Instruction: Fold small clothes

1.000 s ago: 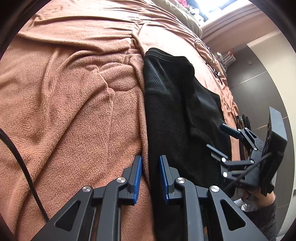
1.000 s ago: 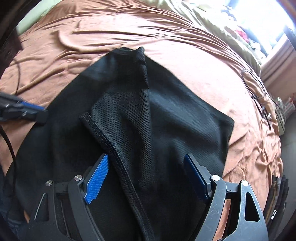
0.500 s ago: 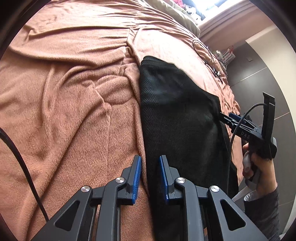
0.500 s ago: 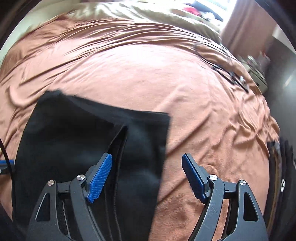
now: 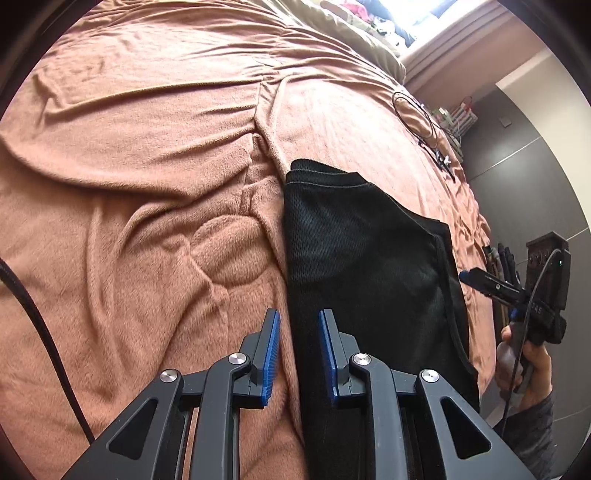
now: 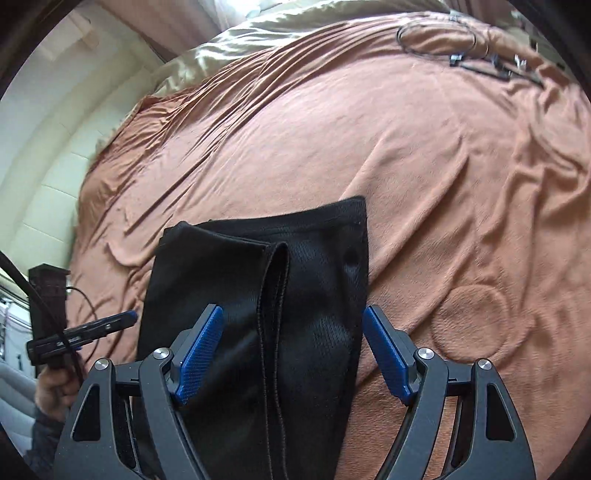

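Observation:
A black mesh garment (image 5: pixel 365 258) lies folded lengthwise on the brown blanket (image 5: pixel 147 166); it also shows in the right wrist view (image 6: pixel 295 295). My left gripper (image 5: pixel 297 354) sits at the garment's left edge with its jaws a narrow gap apart, holding nothing. My right gripper (image 6: pixel 293 350) is wide open over the near end of the garment, empty. It also shows in the left wrist view (image 5: pixel 480 280), off the garment's right edge. The left gripper shows in the right wrist view (image 6: pixel 122 319), just left of the garment.
A thin black cable (image 5: pixel 424 122) lies coiled on the blanket at the far right; it also shows in the right wrist view (image 6: pixel 461 44). An olive duvet (image 6: pixel 258 33) lies beyond the blanket. A dark wall panel (image 5: pixel 535 177) stands past the bed's right edge.
The right gripper has let go of the folded-over layer and swung around to the garment's end. The garment now lies narrower and flat. The left gripper has barely moved.

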`<act>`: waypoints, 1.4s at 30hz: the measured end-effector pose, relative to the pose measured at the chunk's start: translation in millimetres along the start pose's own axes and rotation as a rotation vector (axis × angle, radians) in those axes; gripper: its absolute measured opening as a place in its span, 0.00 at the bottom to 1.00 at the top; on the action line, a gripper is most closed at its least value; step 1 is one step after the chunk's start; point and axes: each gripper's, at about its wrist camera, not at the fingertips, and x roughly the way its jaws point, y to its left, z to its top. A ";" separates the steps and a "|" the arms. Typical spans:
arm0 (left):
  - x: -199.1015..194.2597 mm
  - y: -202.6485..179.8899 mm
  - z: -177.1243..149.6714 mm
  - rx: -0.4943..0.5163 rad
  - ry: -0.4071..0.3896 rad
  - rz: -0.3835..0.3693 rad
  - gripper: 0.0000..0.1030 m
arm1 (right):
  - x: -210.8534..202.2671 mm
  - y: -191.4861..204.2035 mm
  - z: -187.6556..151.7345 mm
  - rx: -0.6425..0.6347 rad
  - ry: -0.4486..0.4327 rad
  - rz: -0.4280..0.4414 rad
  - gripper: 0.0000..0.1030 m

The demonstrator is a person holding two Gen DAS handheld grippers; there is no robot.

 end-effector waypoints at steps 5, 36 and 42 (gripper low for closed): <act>12.9 1.4 10.1 -0.006 0.017 0.000 0.23 | 20.2 -28.2 9.8 0.044 0.035 0.112 0.60; 42.8 -2.0 50.4 0.015 -0.013 0.024 0.23 | 44.1 -120.5 35.4 0.078 0.062 0.192 0.42; 43.5 -4.3 51.6 0.020 -0.011 0.040 0.23 | 55.5 -89.9 42.0 0.008 0.077 0.011 0.37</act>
